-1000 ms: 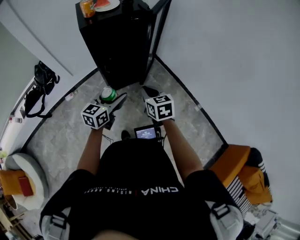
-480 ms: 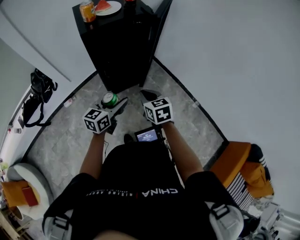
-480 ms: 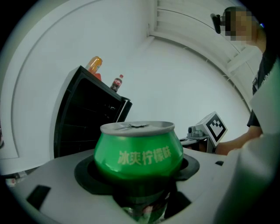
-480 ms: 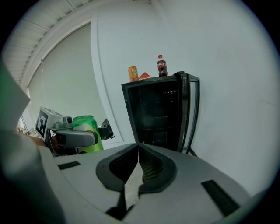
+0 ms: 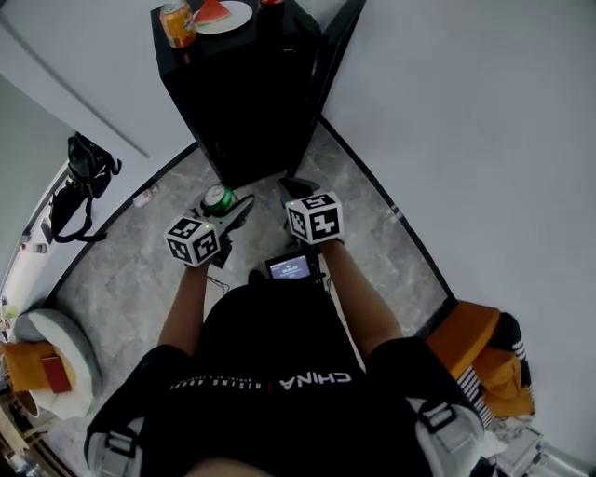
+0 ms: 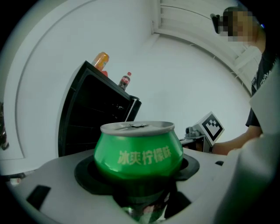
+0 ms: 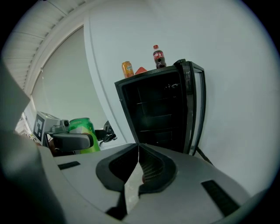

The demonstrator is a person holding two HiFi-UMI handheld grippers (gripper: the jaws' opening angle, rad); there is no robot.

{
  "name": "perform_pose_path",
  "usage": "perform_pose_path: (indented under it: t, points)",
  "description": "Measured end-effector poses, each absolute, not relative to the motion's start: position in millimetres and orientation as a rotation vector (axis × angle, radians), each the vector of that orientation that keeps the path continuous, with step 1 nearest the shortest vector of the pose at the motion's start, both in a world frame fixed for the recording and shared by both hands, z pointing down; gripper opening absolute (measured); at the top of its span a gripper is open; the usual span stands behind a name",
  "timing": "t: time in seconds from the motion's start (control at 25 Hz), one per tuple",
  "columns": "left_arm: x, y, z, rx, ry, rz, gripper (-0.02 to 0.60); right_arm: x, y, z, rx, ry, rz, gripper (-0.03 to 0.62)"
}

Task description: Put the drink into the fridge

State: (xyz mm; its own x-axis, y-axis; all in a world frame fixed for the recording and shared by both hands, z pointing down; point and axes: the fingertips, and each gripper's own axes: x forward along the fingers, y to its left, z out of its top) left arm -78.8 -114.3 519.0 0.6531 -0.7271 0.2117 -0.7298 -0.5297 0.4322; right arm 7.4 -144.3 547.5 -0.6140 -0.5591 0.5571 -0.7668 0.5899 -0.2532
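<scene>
Little has moved: the left tool still squeezes the green can, the right tool is closed and empty, and the fridge stands open ahead.

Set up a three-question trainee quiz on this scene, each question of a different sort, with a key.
1. Fill in: the green can is clamped between the fingers of the ____ gripper.
2. True or false: the right gripper is shut with nothing in it.
3. Where does the orange can stand?
A. on top of the fridge
B. on a shelf inside it
C. on the floor

Key: 1 left; 2 true; 3 A
</scene>
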Motion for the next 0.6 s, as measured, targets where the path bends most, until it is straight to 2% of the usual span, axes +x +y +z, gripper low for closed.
perform_pose_path:
  t: [0.6]
  points:
    - [-68.3, -251.6, 496.9, 2.307, -1.320, -0.016, 0.354, 26.0, -293.2, 525.1, 0.942, -2.501, 0.654, 0.015]
